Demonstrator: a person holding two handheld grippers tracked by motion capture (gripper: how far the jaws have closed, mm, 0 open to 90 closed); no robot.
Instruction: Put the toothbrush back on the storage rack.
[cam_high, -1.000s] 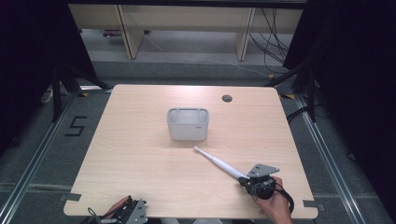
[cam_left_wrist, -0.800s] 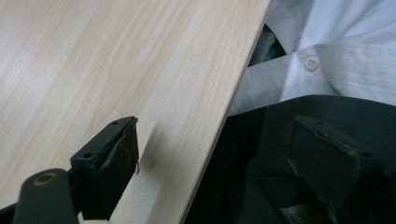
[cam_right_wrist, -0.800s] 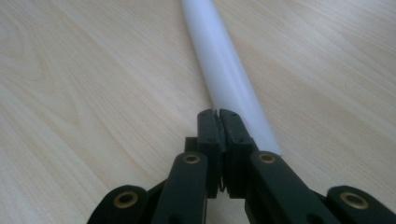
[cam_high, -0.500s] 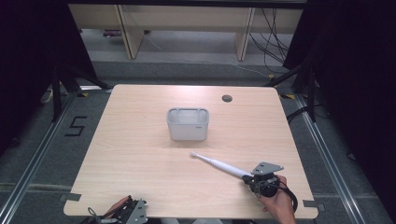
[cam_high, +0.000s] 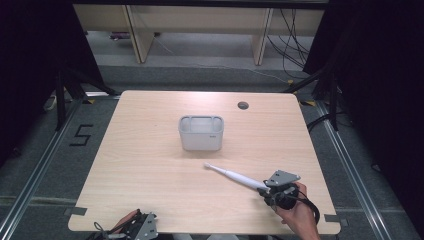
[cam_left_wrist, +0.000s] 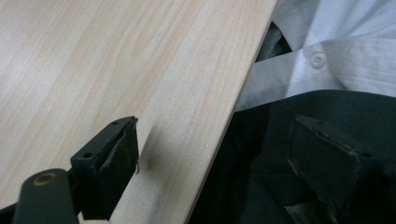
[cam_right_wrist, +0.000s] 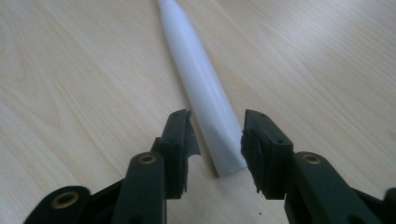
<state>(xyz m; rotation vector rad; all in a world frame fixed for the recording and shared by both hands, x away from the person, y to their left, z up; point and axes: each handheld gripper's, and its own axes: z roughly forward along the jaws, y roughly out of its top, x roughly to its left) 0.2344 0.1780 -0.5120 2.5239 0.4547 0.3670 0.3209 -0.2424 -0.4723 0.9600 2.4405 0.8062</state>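
Toothbrush (cam_high: 235, 175) lies flat on the surface (cam_high: 150, 165), near its right front, head toward the bin (cam_high: 200, 132), butt between the narrowly parted right tongs (cam_right_wrist: 217, 135), which straddle it with a gap on at least 1 side, no grip evident. Probably light, stiff and slick plastic, likely to roll or squirt out, so best pinched across the thick handle near the butt. Left tongs (cam_left_wrist: 224, 163) gape wide and empty over the surface's near edge; bin's contents and brush bristles too small to make out.
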